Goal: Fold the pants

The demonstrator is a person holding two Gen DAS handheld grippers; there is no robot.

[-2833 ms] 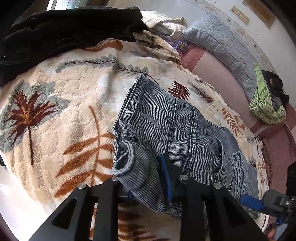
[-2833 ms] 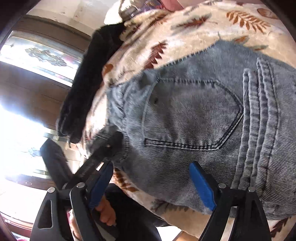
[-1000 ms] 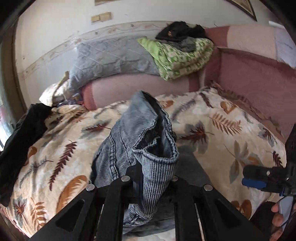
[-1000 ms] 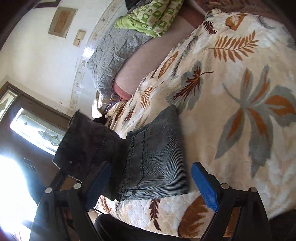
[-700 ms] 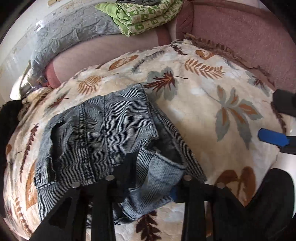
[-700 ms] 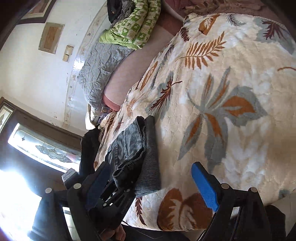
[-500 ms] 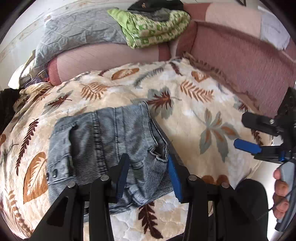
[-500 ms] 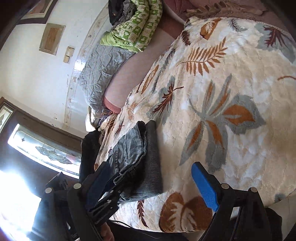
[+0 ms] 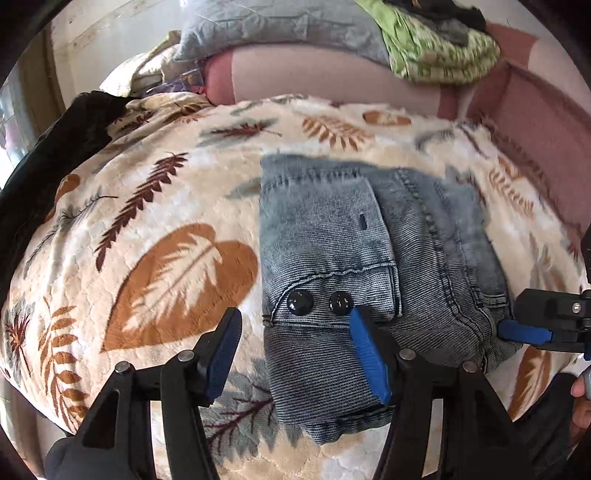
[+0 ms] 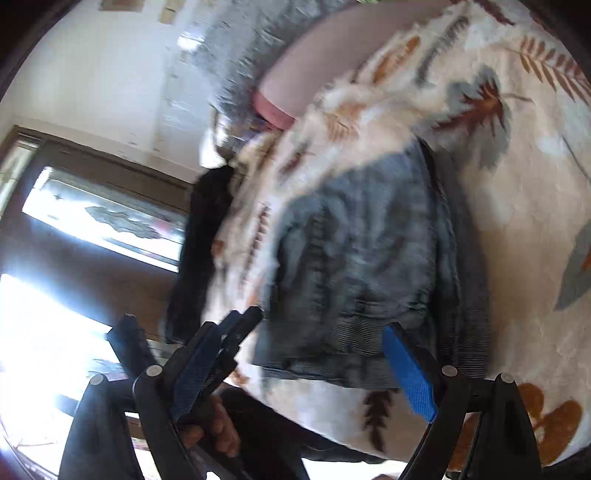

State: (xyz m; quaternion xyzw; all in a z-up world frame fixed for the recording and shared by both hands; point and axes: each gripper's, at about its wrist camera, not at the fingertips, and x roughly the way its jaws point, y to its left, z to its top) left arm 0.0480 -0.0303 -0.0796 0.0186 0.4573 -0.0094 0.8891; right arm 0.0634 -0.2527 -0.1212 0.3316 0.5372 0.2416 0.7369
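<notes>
The grey-blue denim pants [image 9: 369, 266] lie folded into a compact stack on the leaf-print blanket [image 9: 155, 221], with a pocket flap with two black buttons on top. My left gripper [image 9: 295, 350] is open and empty, just in front of the stack's near edge. The right gripper's blue fingertip [image 9: 524, 332] shows at the stack's right edge. In the blurred right wrist view the pants [image 10: 369, 258] lie ahead of my right gripper [image 10: 303, 373], which is open and empty.
A black garment [image 9: 48, 155] lies at the blanket's left side. A grey pillow [image 9: 288, 26] and a green folded cloth [image 9: 439, 48] rest on the pink sofa back [image 9: 332, 74]. A bright window [image 10: 92, 221] is at the left in the right wrist view.
My left gripper let go of the pants' end on the stack, opened, and drew back to the stack's near edge. My right gripper moved in close to the stack, still open.
</notes>
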